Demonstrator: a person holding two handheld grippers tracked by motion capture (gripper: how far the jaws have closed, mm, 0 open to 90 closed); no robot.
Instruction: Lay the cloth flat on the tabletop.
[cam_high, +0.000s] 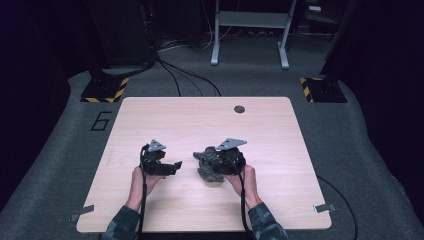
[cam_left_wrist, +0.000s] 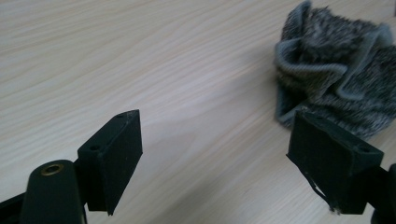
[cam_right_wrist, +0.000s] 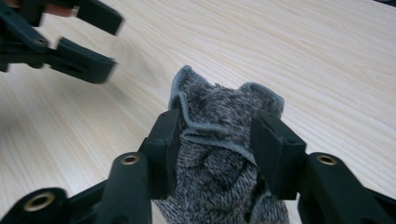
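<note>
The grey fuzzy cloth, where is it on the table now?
In the high view the grey fuzzy cloth lies bunched at the near middle of the table, between the right tongs, which press on it, and the left tongs beside it.

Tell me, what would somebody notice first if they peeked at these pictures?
Probably the fluffy grey cloth, bunched up near the middle of the pale wooden table. The right gripper has its two black jaws squeezed around it. The left gripper sits a little way off with its jaws wide open and nothing between them, just bare table.
</note>
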